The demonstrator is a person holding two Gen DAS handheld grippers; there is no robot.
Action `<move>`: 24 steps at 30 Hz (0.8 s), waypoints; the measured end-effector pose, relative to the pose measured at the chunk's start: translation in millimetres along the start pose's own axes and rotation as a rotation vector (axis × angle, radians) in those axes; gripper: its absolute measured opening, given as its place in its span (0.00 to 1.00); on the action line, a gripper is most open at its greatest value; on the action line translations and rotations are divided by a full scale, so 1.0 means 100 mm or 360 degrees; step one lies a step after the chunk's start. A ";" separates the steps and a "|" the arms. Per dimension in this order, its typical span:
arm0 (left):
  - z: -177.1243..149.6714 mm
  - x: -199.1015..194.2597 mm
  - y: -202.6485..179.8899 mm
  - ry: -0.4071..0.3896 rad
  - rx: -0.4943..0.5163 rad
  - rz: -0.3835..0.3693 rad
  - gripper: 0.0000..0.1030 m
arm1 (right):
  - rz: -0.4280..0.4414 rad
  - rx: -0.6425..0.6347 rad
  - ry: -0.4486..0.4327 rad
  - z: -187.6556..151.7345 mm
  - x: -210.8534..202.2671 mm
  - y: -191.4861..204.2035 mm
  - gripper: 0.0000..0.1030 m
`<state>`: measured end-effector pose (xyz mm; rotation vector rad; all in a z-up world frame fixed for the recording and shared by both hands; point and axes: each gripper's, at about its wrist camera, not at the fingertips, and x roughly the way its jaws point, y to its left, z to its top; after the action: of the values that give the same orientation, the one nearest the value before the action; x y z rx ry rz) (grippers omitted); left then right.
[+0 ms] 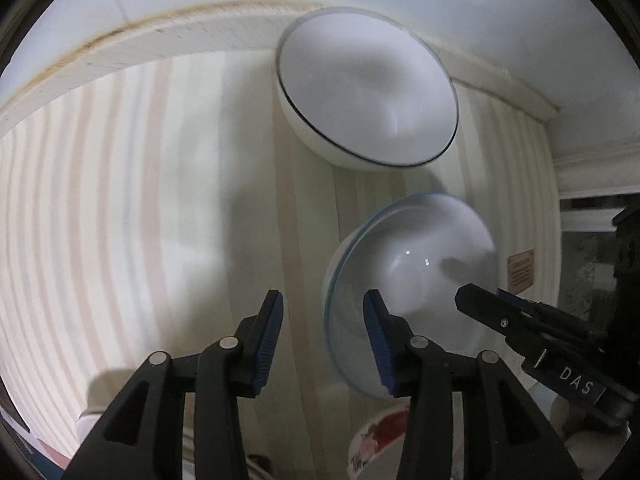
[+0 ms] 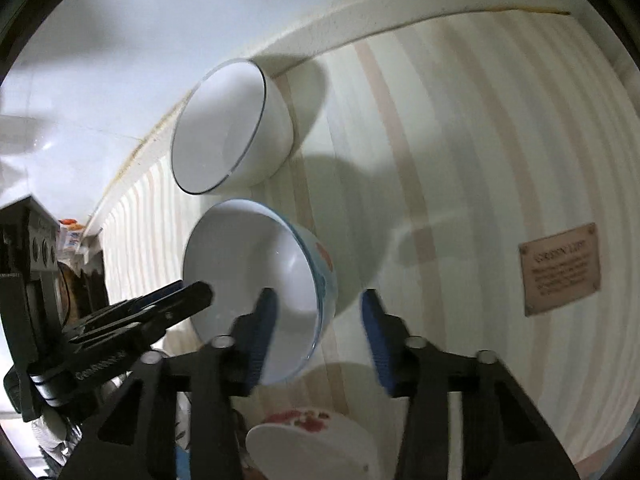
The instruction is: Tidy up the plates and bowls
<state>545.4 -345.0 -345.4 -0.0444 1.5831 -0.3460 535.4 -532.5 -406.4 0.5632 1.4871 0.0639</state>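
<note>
Two bowls stand on a striped mat (image 1: pixel 160 200). Farther off, near the wall, is a white bowl with a thin dark rim (image 1: pixel 368 92) (image 2: pixel 224 128). Nearer lies a white bowl with a pale blue rim (image 1: pixel 416 276) and a blue and orange pattern outside (image 2: pixel 256 280). My left gripper (image 1: pixel 323 300) is over that bowl's left edge. Its rim shows in the gap between the blue pads, which do not press on it. My right gripper (image 2: pixel 317 296) stands the same way over the opposite edge. Each gripper also shows in the other's view, the right gripper (image 1: pixel 468 294) and the left gripper (image 2: pixel 200 292).
A plate with a red flower pattern (image 1: pixel 380 440) (image 2: pixel 312 436) lies just below the grippers. A brown label (image 2: pixel 560 268) is fixed on the mat to the right. A white tiled wall (image 2: pixel 120 20) runs behind the mat's far edge. Dark clutter (image 2: pixel 40 260) sits at the left.
</note>
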 end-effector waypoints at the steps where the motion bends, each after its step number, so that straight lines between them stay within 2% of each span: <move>1: -0.03 0.03 -0.02 0.0008 0.0019 0.0009 0.16 | -0.0016 -0.0007 0.0011 0.01 0.04 0.01 0.19; 2: -0.03 0.07 -0.04 0.0017 0.0031 0.0009 0.12 | -0.0021 -0.0009 0.0015 0.00 0.06 0.02 0.12; 7: -0.08 0.05 -0.11 -0.0034 0.0075 0.0084 0.09 | -0.0074 -0.0045 0.0000 -0.01 0.12 0.10 0.12; 11: -0.14 -0.05 -0.18 -0.0070 0.0090 0.0087 0.09 | -0.0084 -0.0072 -0.0011 -0.06 0.08 0.17 0.11; 17: -0.32 -0.41 -0.28 -0.0155 0.0114 0.0042 0.09 | -0.0061 -0.0114 -0.0063 -0.20 -0.19 0.37 0.12; 24: -0.61 -0.91 -0.38 -0.0254 0.0201 0.0021 0.09 | -0.0027 -0.0173 -0.0127 -0.57 -0.68 0.50 0.12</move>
<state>482.6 -347.7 -248.0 0.0348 1.4005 -0.4212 488.8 -496.9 -323.1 0.4600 1.4017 0.1070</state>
